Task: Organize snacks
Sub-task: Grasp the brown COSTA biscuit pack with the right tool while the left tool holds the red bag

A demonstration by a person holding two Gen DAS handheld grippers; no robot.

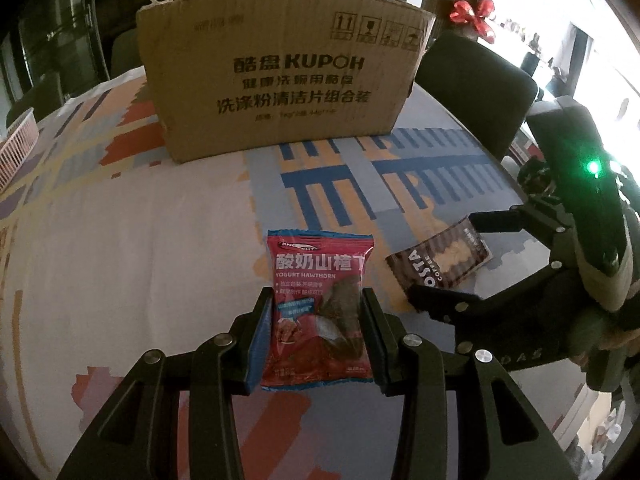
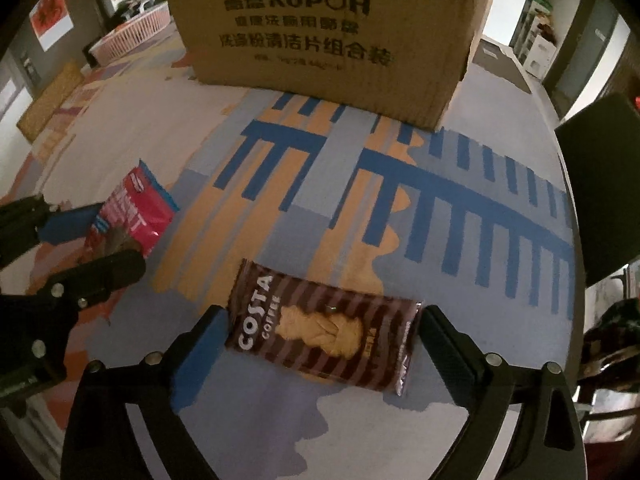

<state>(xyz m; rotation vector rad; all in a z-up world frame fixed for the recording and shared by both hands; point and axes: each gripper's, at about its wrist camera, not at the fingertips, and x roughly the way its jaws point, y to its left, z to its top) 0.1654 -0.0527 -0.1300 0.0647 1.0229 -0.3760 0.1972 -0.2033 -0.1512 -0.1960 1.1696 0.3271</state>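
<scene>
A red yogurt hawthorn snack packet (image 1: 318, 308) lies on the patterned tablecloth between the fingers of my left gripper (image 1: 316, 300), whose pads touch both its sides. It also shows in the right wrist view (image 2: 132, 216). A brown striped Costa Coffee biscuit packet (image 2: 324, 340) lies flat between the fingers of my right gripper (image 2: 324, 324), which touch its two ends. The packet (image 1: 438, 262) and the right gripper (image 1: 448, 256) also show in the left wrist view. A large open cardboard box (image 1: 280, 80) stands behind both packets.
A pink slatted basket (image 1: 16, 144) sits at the table's far left, also in the right wrist view (image 2: 132, 32). A dark chair (image 1: 476, 84) stands behind the table's right edge (image 2: 568, 184). A red bow (image 1: 476, 14) hangs beyond.
</scene>
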